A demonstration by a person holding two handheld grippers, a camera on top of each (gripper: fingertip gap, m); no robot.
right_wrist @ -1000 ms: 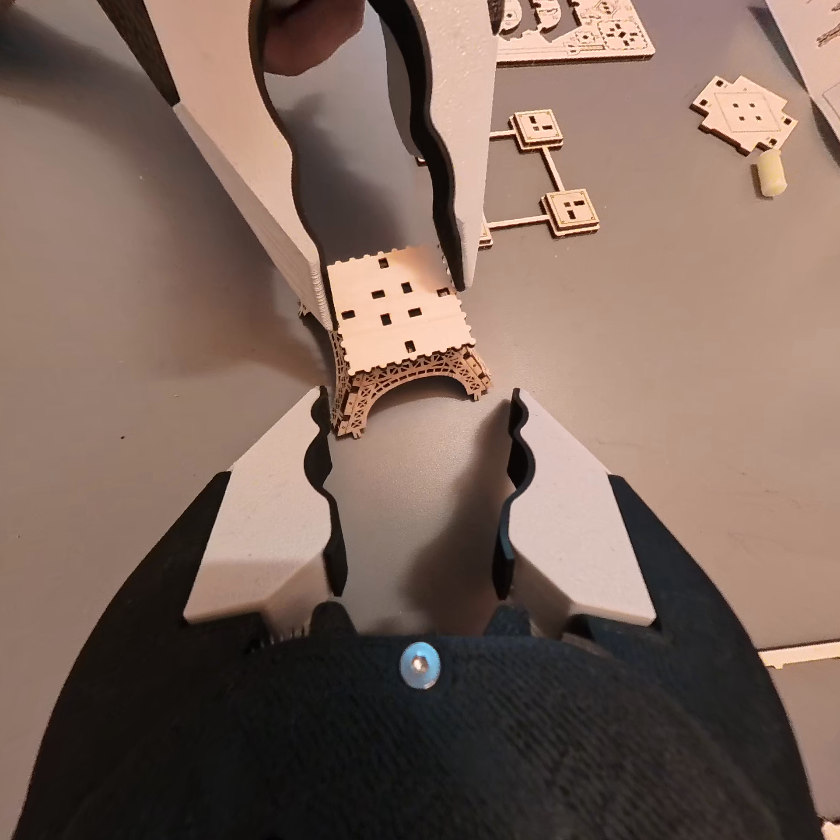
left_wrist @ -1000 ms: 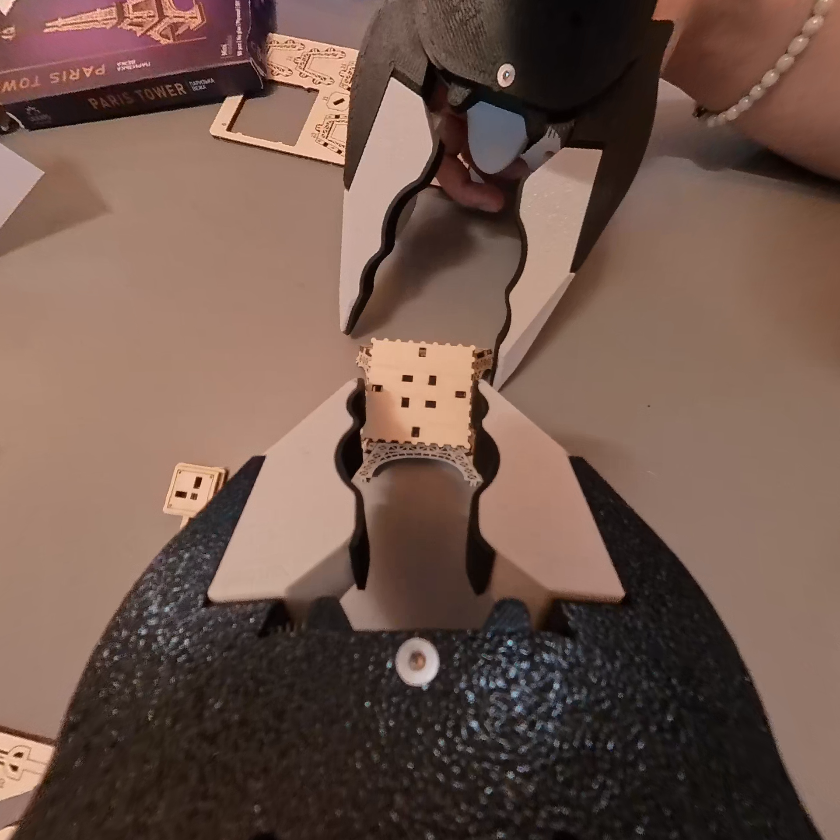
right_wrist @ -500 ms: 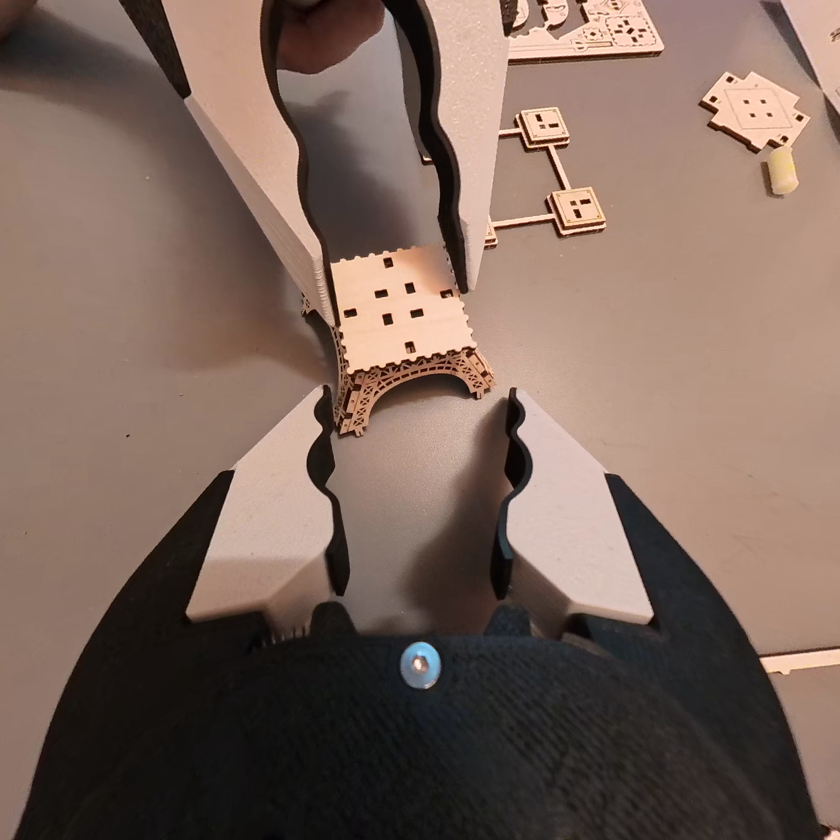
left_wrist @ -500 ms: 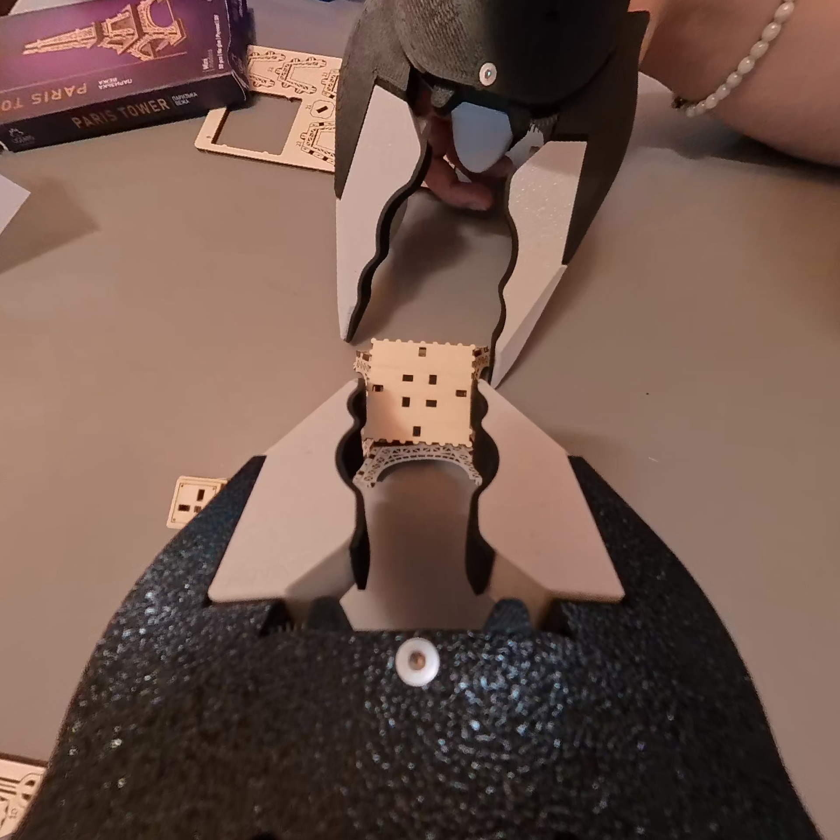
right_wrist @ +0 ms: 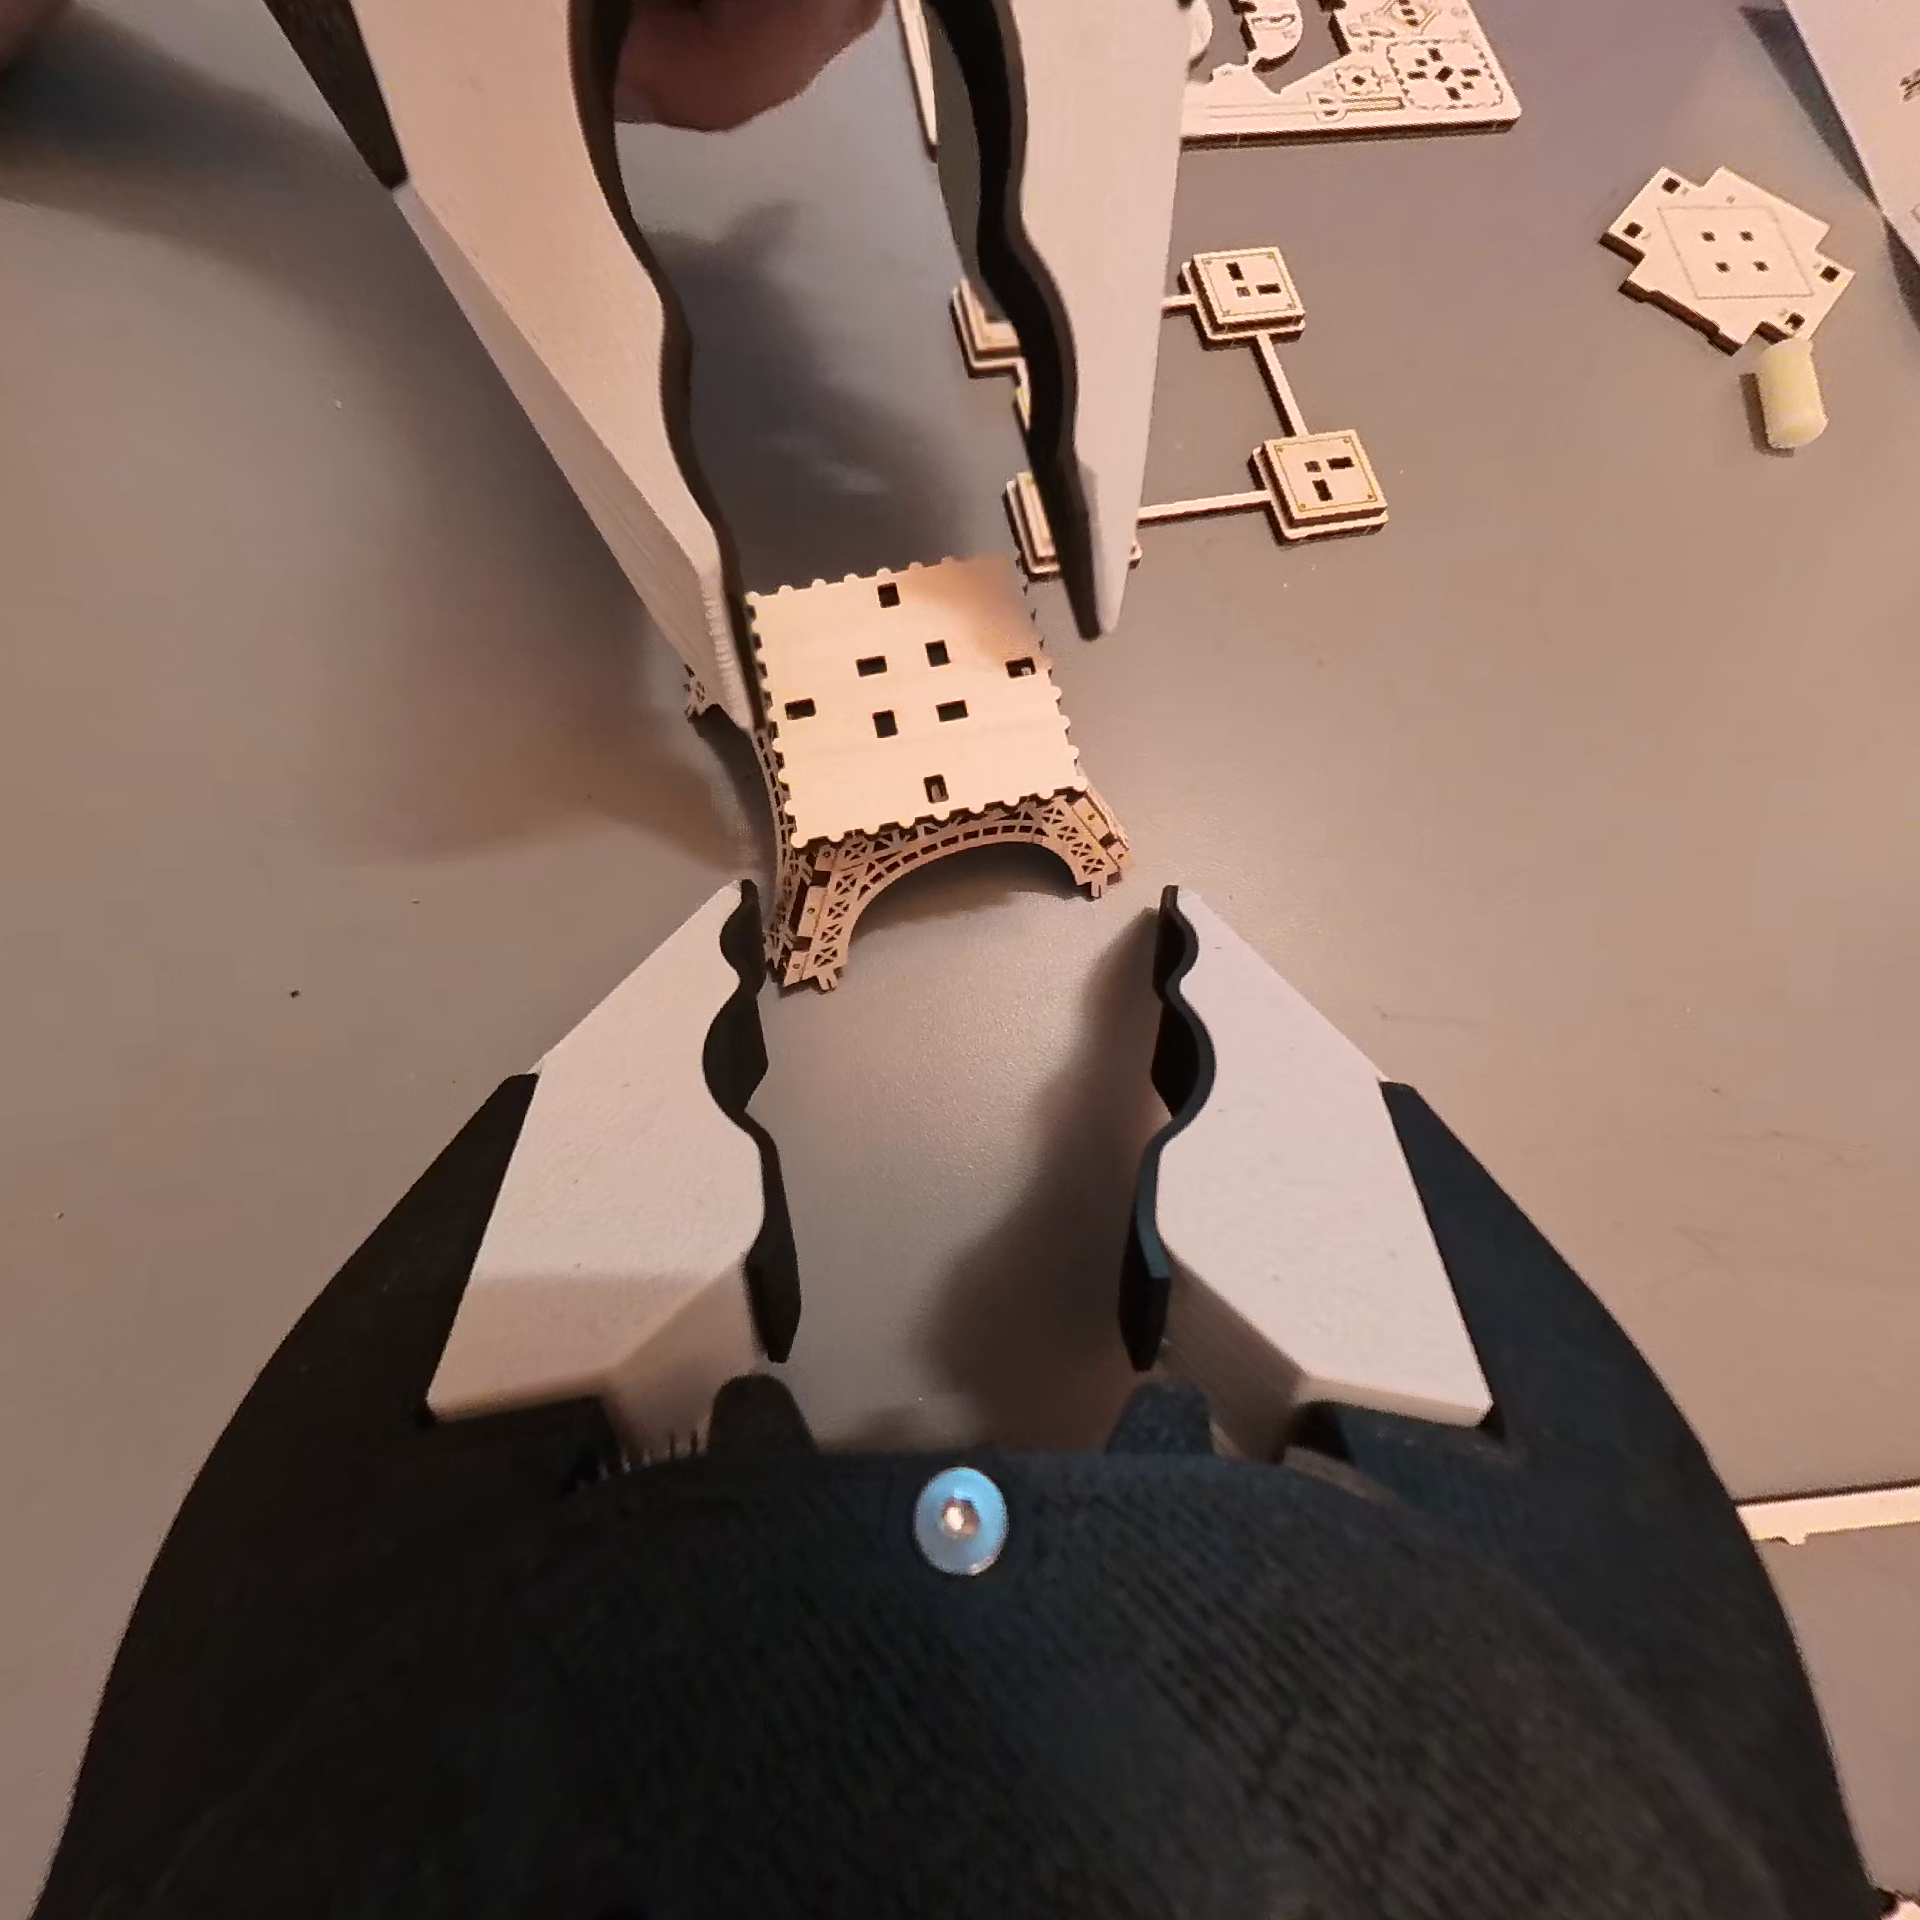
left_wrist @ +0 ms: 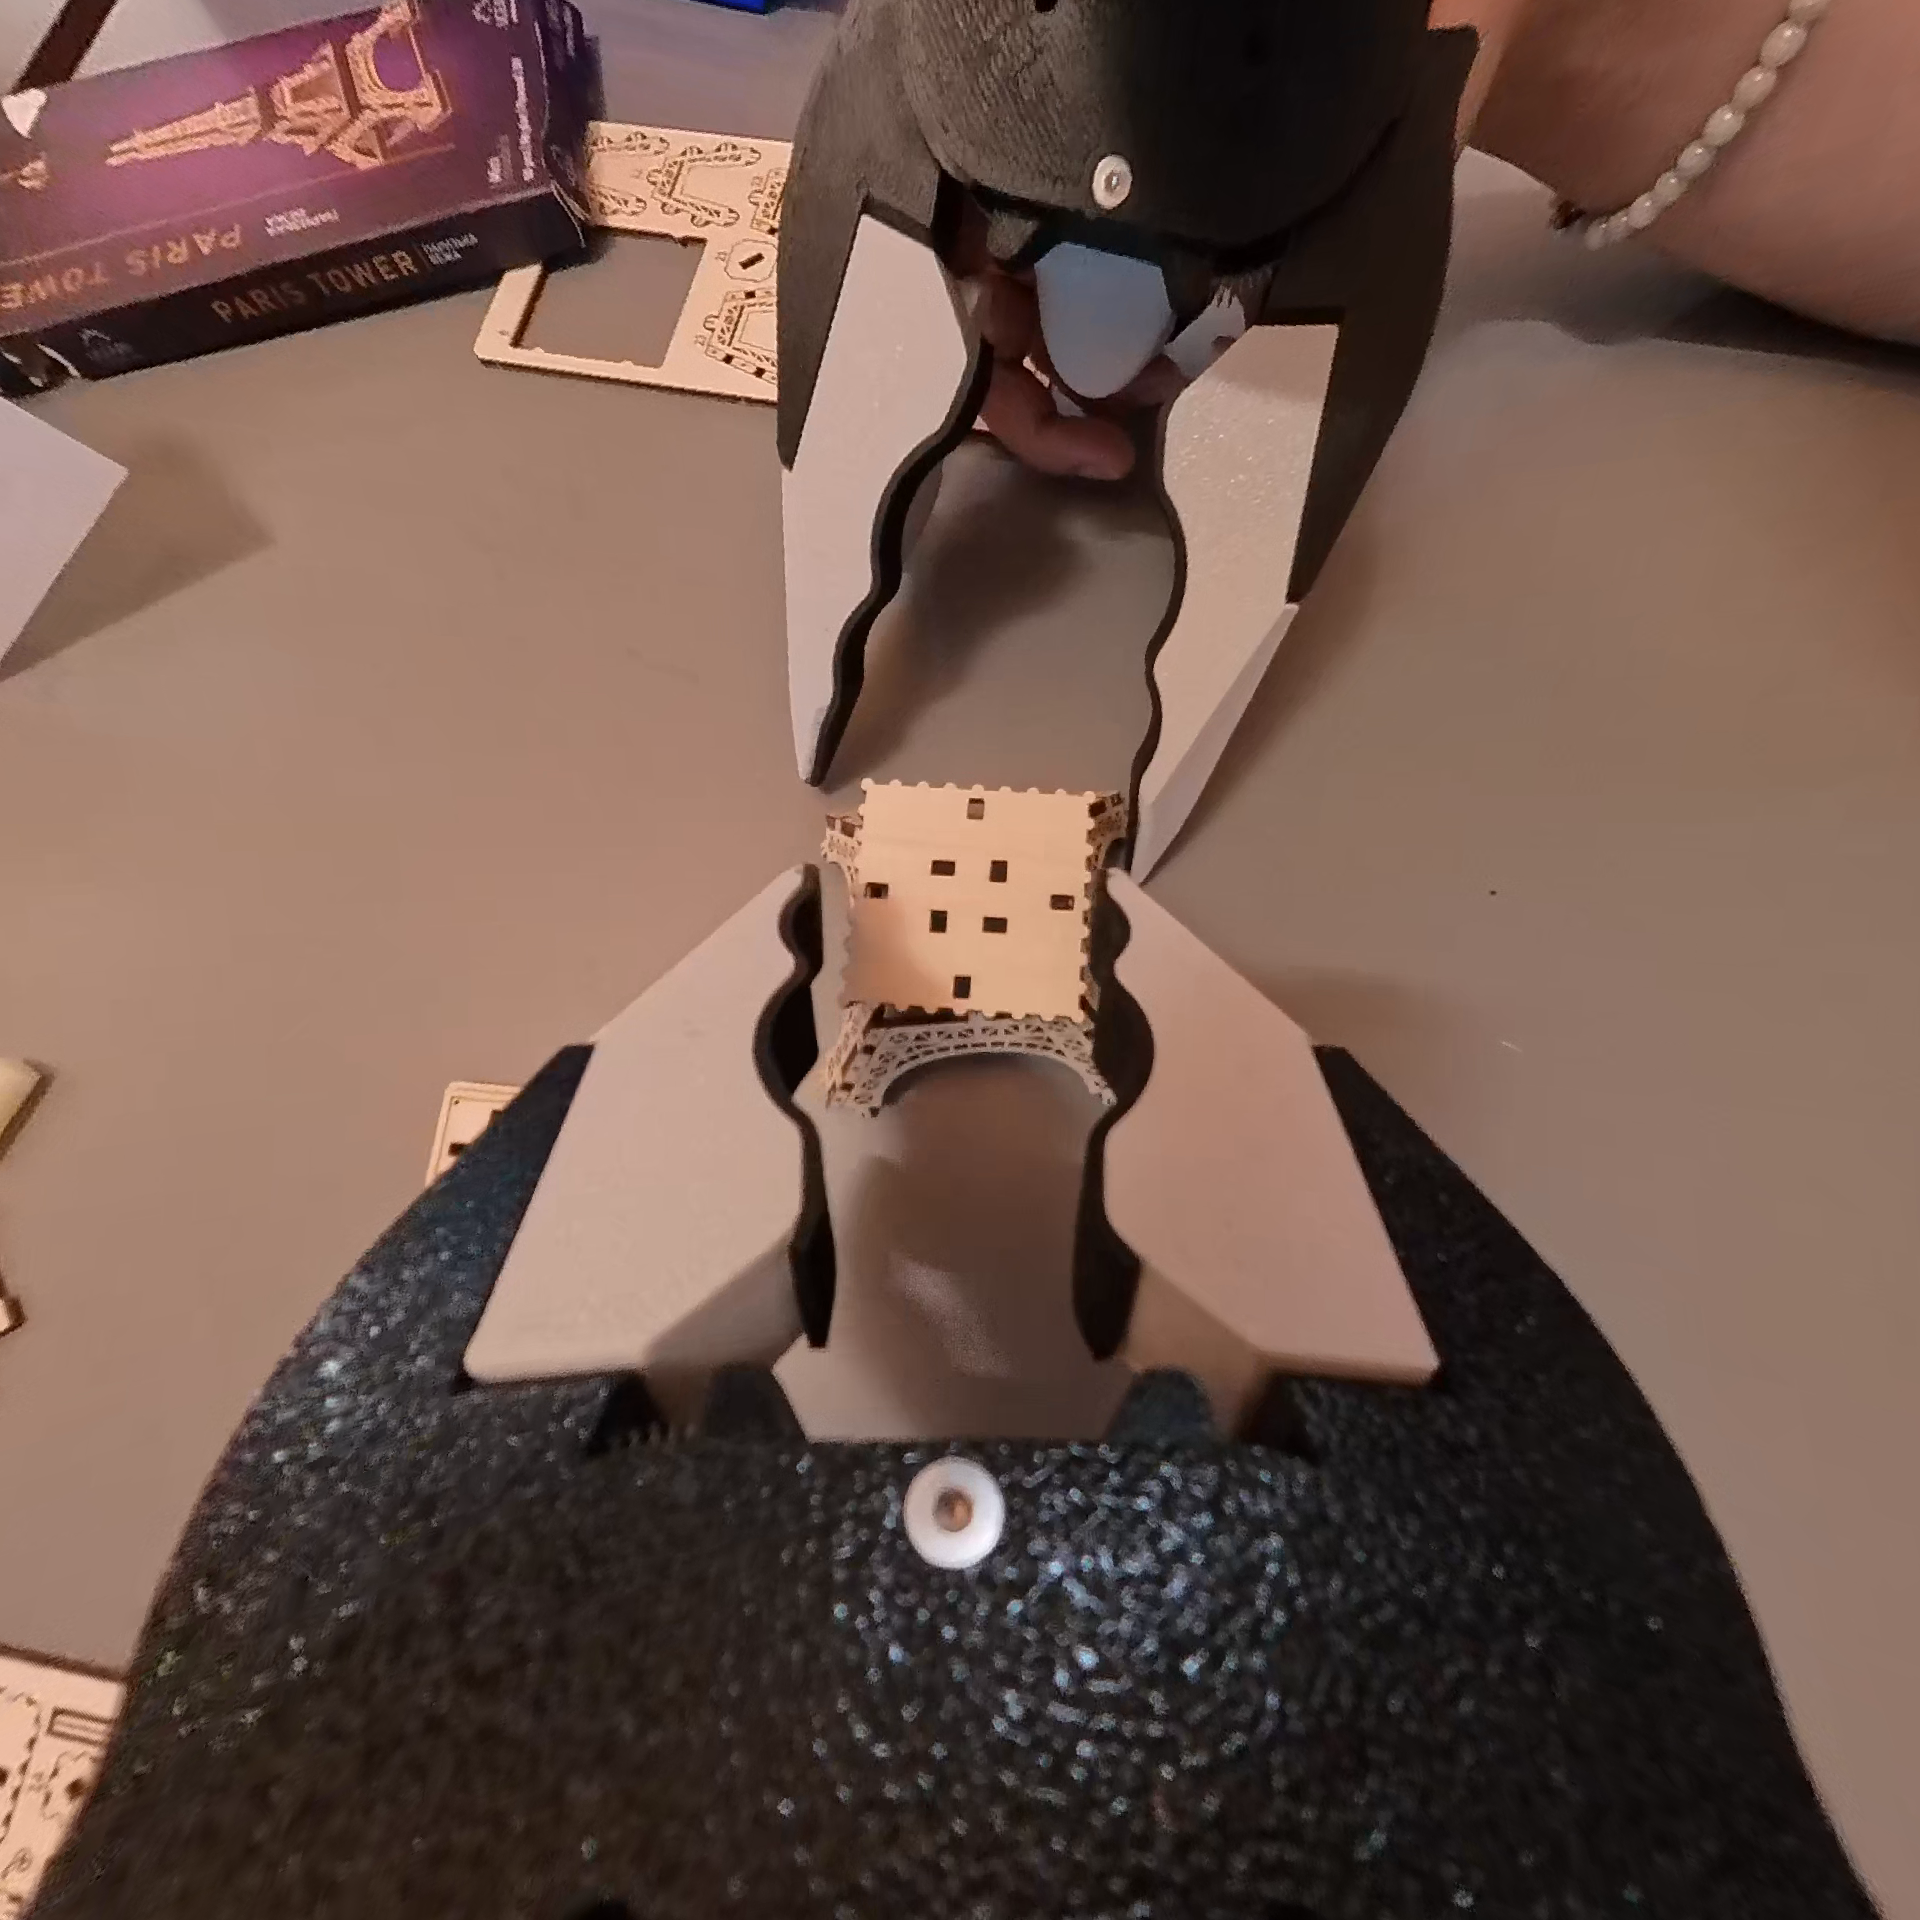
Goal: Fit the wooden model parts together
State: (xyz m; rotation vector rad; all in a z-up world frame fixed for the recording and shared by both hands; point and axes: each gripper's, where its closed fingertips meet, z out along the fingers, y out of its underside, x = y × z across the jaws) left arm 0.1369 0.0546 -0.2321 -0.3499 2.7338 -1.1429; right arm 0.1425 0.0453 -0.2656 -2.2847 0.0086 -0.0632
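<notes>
The grey counter (right_wrist: 312, 520) carries the wooden tower base (left_wrist: 971, 914), which stands upright on its four arched legs, away from the edges that are visible. The left tongs (left_wrist: 961, 883) are clamped on the tower base at its two sides. The right tongs (right_wrist: 956, 904) are apart and empty, just beside one leg. A purple box (left_wrist: 270, 197) and a wooden parts sheet (left_wrist: 665, 281) lie farther off, with small square parts (right_wrist: 1320, 483).
</notes>
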